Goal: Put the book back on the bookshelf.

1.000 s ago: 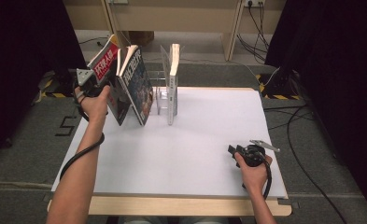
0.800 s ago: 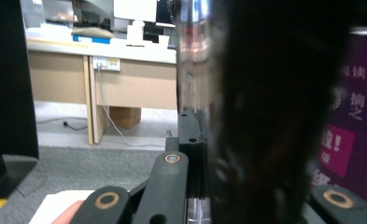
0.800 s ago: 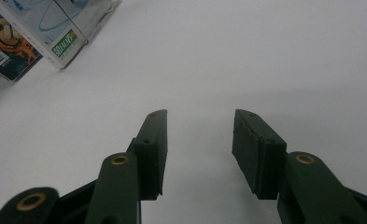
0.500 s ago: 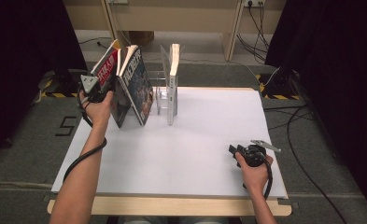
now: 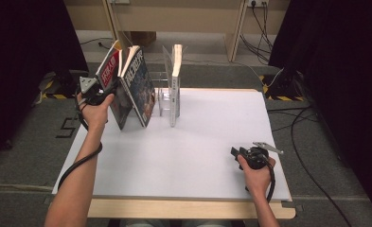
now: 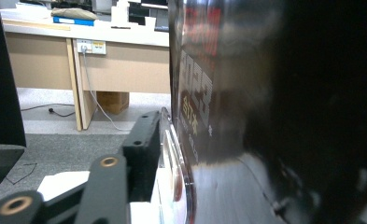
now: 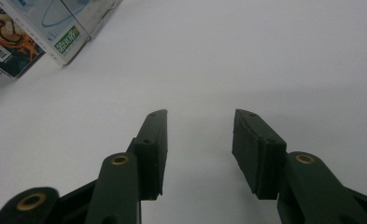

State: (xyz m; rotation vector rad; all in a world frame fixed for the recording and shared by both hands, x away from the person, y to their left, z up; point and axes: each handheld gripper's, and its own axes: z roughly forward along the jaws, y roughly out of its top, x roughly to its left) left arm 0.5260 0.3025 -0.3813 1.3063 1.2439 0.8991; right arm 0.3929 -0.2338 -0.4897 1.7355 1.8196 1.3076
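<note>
A red-covered book point(image 5: 109, 71) leans in a clear rack point(image 5: 163, 97) against a dark blue book point(image 5: 138, 85). A pale third book point(image 5: 175, 90) stands upright further right. My left gripper point(image 5: 103, 92) is at the red book's lower left edge. Its jaws have just been opening, and the glossy red book point(image 6: 204, 93) still stands between them. One black finger point(image 6: 144, 144) sits just off the cover; the other is hidden behind the book. My right gripper point(image 5: 234, 153) rests low at the near right of the table. It is open point(image 7: 200, 140) over bare white surface.
The white table top point(image 5: 198, 142) has a wooden front edge point(image 5: 188, 209). Book corners point(image 7: 55, 32) lie at the upper left of the right gripper view. Cables and a beige desk point(image 5: 174, 14) lie beyond the table's far side.
The left gripper's jaws have spread apart at the red book. The red book has tipped slightly closer to the blue one. The right hand has stayed put.
</note>
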